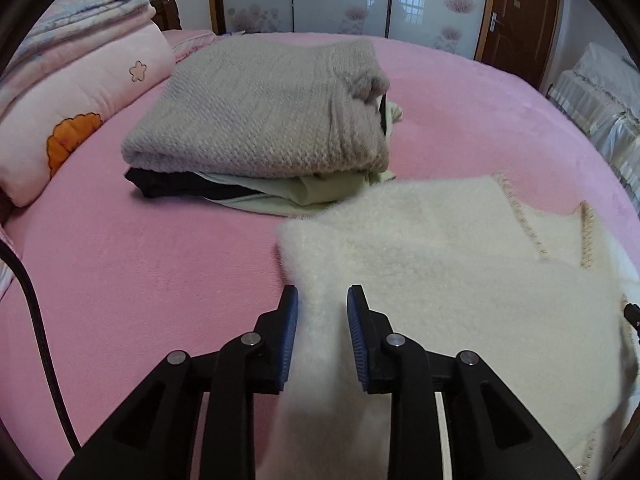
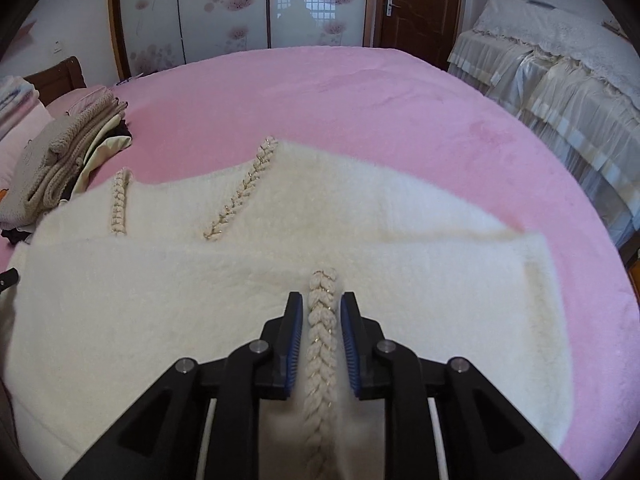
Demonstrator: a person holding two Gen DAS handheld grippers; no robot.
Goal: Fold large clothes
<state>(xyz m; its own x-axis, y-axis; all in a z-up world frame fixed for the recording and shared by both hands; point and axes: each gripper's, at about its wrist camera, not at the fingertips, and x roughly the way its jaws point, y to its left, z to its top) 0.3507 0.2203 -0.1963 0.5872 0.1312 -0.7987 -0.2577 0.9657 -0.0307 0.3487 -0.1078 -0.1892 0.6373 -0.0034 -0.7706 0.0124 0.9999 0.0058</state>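
A fluffy cream-white garment (image 2: 360,208) with braided beige trim lies on the pink bed (image 2: 320,92). In the left wrist view my left gripper (image 1: 322,296) is shut on a fold at the left edge of the same cream garment (image 1: 460,248), and the cloth fills the gap between the blue pads. In the right wrist view my right gripper (image 2: 321,304) is shut on the garment's braided trim (image 2: 322,320), which runs straight between the pads. The cloth under both grippers is bunched and a little lifted.
A stack of folded clothes topped by a grey knit (image 1: 260,108) sits on the pink bed (image 1: 140,264) beyond the left gripper. A rolled pink quilt (image 1: 76,92) lies at the left. A lace-covered piece of furniture (image 2: 560,76) stands beside the bed on the right. A black cable (image 1: 40,320) hangs at the left.
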